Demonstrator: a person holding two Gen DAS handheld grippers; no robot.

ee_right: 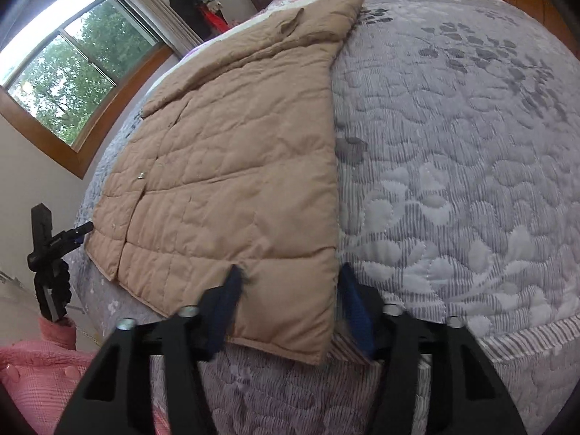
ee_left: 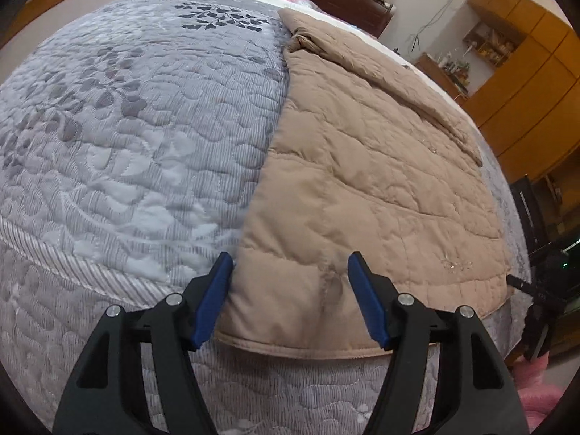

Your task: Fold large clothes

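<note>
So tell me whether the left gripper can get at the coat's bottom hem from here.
Probably yes: the left gripper is open, its fingers straddle the tan coat at the hem, and nothing lies between them.

The quilted jacket (ee_left: pixel 362 152) lies on the bedspread (ee_left: pixel 137 137), hem nearest.

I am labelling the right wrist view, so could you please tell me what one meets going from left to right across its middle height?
Wood-framed window → tan quilted coat, folded lengthwise → grey quilted bedspread with its leaf pattern.
</note>
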